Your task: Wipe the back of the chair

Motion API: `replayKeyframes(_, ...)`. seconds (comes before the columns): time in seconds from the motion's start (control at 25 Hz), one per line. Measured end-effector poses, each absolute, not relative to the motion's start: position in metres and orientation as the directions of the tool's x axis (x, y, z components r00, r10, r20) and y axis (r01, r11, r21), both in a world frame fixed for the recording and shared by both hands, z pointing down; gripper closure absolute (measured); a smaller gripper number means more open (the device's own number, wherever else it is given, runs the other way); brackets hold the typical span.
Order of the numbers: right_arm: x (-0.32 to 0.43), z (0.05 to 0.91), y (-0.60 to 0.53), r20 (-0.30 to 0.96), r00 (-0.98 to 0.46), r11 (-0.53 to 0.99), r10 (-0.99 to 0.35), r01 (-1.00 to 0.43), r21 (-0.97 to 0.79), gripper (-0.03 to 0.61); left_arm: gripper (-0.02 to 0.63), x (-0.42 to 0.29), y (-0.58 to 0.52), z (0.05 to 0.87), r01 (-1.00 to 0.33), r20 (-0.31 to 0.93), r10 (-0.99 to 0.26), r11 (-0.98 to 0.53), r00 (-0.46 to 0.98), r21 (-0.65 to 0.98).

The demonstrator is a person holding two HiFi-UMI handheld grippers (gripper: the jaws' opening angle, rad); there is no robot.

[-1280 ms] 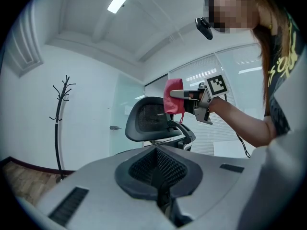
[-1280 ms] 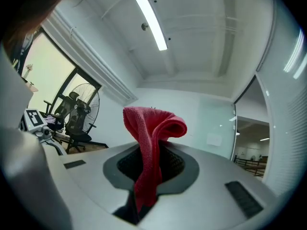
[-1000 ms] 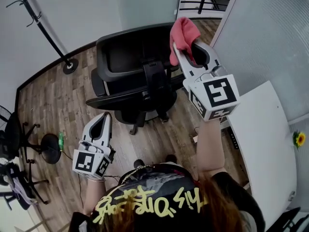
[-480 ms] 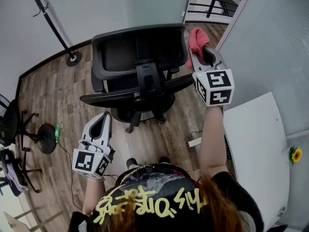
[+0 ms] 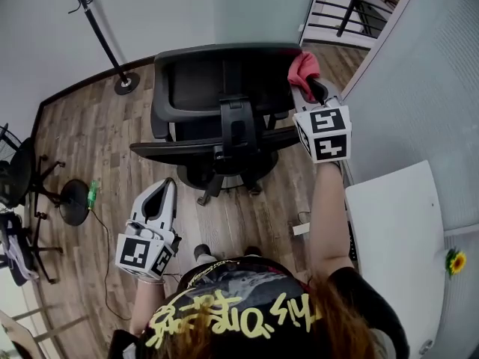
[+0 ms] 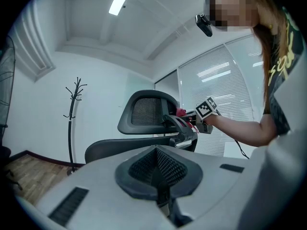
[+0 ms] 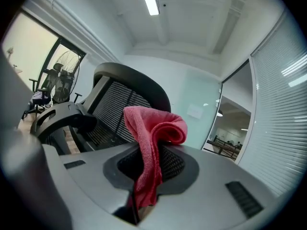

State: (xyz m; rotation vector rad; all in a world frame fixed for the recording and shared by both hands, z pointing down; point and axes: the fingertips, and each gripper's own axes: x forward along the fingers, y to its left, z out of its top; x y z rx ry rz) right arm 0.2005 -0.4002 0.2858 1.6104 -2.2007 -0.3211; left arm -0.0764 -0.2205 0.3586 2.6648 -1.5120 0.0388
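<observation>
A black mesh-backed office chair [image 5: 224, 96] stands on the wood floor with its back toward me. My right gripper [image 5: 308, 87] is shut on a pink-red cloth [image 5: 303, 67], held at the right edge of the chair back [image 7: 122, 97]. The cloth [image 7: 151, 143] hangs folded out of the jaws in the right gripper view. My left gripper [image 5: 157, 197] hangs low at the left, shut with nothing in it, well short of the chair [image 6: 148, 111].
A black coat stand [image 5: 101, 32] rises at the back left, with its base on the floor. Another chair base [image 5: 45, 197] sits at the far left. A white desk [image 5: 397, 238] lies at the right, beside a glass partition [image 5: 419, 88].
The right gripper with the cloth has come lower and closer to the right edge of the chair back. The left gripper has stayed where it was.
</observation>
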Motion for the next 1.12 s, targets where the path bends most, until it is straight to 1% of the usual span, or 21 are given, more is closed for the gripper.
replayKeyframes(0.16, 0.198, 0.284, -0.401, 0.166, -0.251, 0.297, -0.954, -0.874, 0.385, 0.515, 0.623, -0.081, -0.222, 0.362, -0.863, 0.062, -0.861, -0.501, 0.505, 0.06)
replayKeyframes(0.44, 0.181, 0.278, -0.398, 0.134, -0.279, 0.308, -0.951, -0.898, 0.315, 0.515, 0.623, -0.084, -0.227, 0.362, -0.849, 0.058, -0.848, -0.524, 0.527, 0.064)
replayKeyframes(0.72, 0.173, 0.281, -0.398, 0.158, -0.237, 0.28, -0.959, -0.89, 0.36, 0.515, 0.623, -0.095, -0.231, 0.363, -0.841, 0.058, -0.839, -0.536, 0.54, 0.072)
replayKeyframes(1.12, 0.151, 0.287, -0.402, 0.188, -0.263, 0.315, -0.946, -0.883, 0.347, 0.515, 0.623, -0.112, -0.234, 0.363, -0.835, 0.057, -0.833, -0.546, 0.55, 0.068)
